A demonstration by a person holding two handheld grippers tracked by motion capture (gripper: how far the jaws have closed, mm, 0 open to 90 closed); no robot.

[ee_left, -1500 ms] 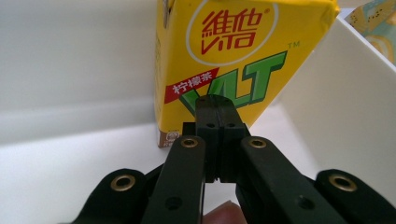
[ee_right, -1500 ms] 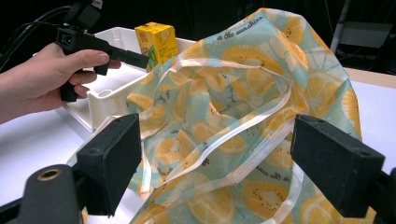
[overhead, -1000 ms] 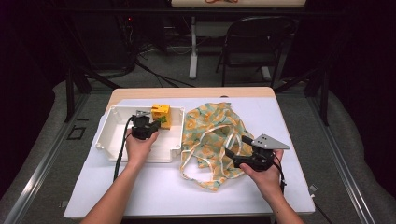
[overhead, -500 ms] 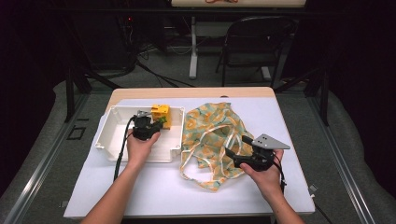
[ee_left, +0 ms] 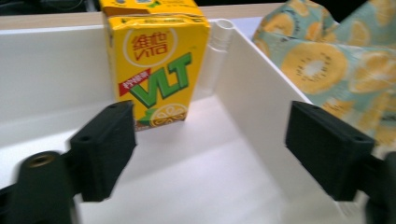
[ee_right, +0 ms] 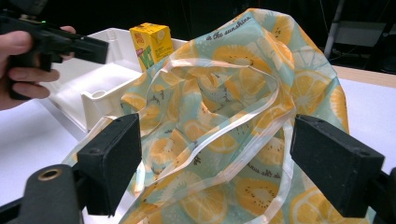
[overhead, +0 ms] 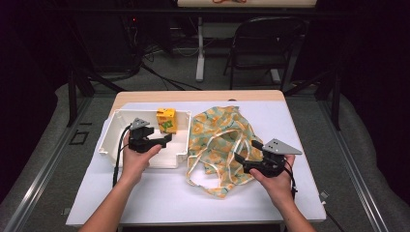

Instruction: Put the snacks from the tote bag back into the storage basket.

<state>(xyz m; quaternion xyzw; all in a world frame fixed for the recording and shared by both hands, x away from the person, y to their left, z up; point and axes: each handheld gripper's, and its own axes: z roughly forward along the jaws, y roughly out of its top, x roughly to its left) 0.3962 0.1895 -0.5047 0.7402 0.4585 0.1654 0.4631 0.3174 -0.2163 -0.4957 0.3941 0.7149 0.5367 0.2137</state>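
Note:
A yellow VLT juice carton (overhead: 166,120) (ee_left: 154,60) stands upright in the far right corner of a white bin (overhead: 108,140) (ee_left: 261,93). My left gripper (overhead: 163,141) (ee_left: 210,144) is open inside the bin, a short way in front of the carton, with nothing between its jaws. A citrus-print fabric bag (overhead: 220,135) (ee_right: 261,93) lies crumpled to the right of the bin. My right gripper (overhead: 245,151) (ee_right: 233,158) is open at the bag's near right side, its jaws on either side of the pale handles (ee_right: 243,154). The carton (ee_right: 152,42) and bin (ee_right: 93,100) appear beyond the bag.
The bin and bag rest on a white sheet (overhead: 154,198) over a wooden table. The left gripper's cable (overhead: 116,166) trails over the bin's near wall. A folding chair (overhead: 261,48) and desk legs stand on the floor behind the table.
My left gripper has drawn back a little from the carton toward the person. The carton stays in its corner. The right gripper and the bag have not moved.

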